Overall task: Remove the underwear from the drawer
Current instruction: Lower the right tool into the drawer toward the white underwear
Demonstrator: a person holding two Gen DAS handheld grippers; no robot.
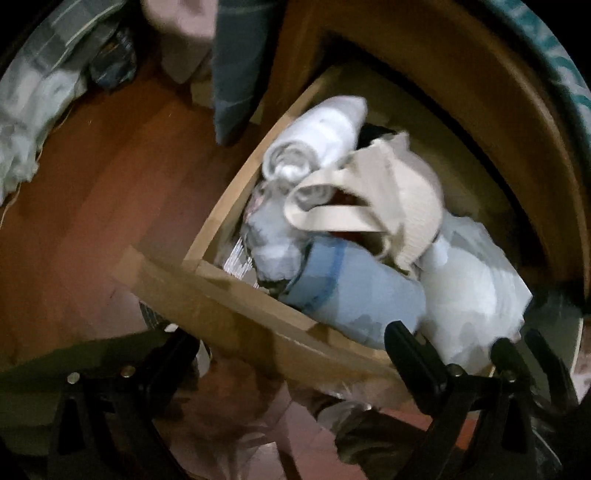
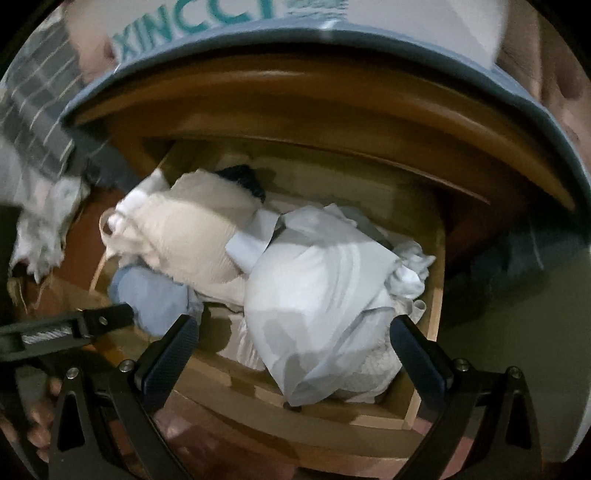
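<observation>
The wooden drawer is pulled out and stuffed with clothes. A beige ribbed undergarment with straps lies on top, over a rolled light-blue garment. A white roll sits at the far end, and a large white bundle fills the other side. My left gripper hovers open over the drawer's front edge near the blue garment, holding nothing; its tip also shows in the right wrist view. Above the white bundle my right gripper is open and empty.
Reddish wooden floor lies left of the drawer, with crumpled bedding beyond. A dark blue cloth hangs near the drawer's far corner. A mattress with teal lettering overhangs the cabinet. A hand holds the left gripper.
</observation>
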